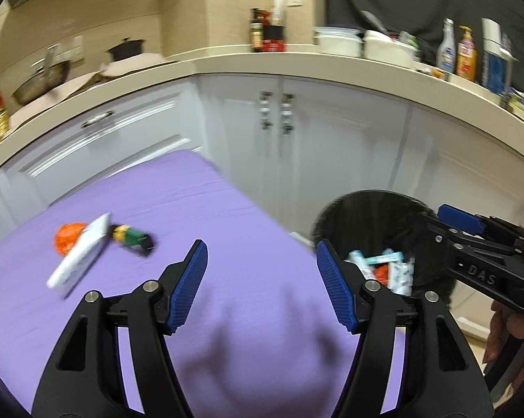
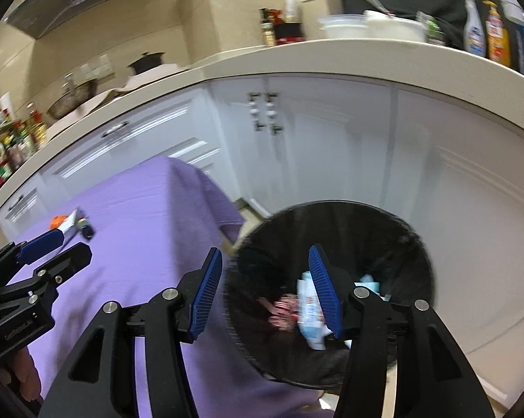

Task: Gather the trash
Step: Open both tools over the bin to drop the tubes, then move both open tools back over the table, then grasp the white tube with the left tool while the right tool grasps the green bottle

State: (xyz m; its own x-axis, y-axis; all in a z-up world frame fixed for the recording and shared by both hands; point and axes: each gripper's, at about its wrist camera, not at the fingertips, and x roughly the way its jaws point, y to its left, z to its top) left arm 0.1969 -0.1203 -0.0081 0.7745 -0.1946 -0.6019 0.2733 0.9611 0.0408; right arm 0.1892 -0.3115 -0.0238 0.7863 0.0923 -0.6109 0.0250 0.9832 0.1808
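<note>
On the purple-covered table point(image 1: 199, 209) lie a white tube-like wrapper point(image 1: 81, 256), an orange crumpled piece point(image 1: 66, 240) and a small green-and-black item point(image 1: 133, 240), close together at the left. My left gripper point(image 1: 260, 261) hovers over the cloth to their right, open and empty. A black bin point(image 2: 331, 237) stands off the table's right edge with several wrappers point(image 2: 309, 310) inside. My right gripper point(image 2: 265, 271) hangs open above the bin's near rim with nothing between its pads. The same trash pile point(image 2: 70, 224) shows small in the right wrist view.
White cabinet doors point(image 1: 331, 146) under a beige counter point(image 1: 262, 59) run behind the table and bin. Bottles point(image 1: 465, 52), white tubs point(image 1: 338, 40), a pot point(image 1: 126, 48) and a wok point(image 1: 42, 80) stand on the counter. A hand point(image 2: 21, 372) holds the left gripper's handle.
</note>
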